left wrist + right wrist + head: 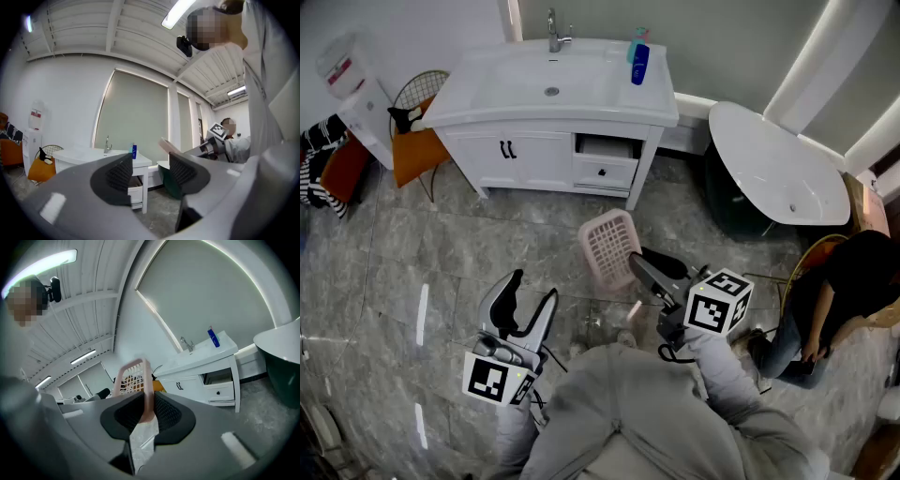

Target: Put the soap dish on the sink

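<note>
A pink slatted soap dish [610,247] hangs above the floor, its rim pinched between the jaws of my right gripper [643,266]. In the right gripper view the soap dish [136,380] stands on edge between the dark pads, and my right gripper [149,409] is shut on it. My left gripper [528,298] is open and holds nothing; in its own view the left gripper [151,172] shows a clear gap between the pads. The white sink [551,82] with a chrome tap [554,33] lies ahead at the top of the head view.
A blue bottle [639,64] stands at the sink's right rear. The vanity has an open drawer [606,148]. A dark bathtub with a white rim [780,169] sits to the right. An orange wire chair [417,131] stands left of the vanity. A seated person [834,300] is at far right.
</note>
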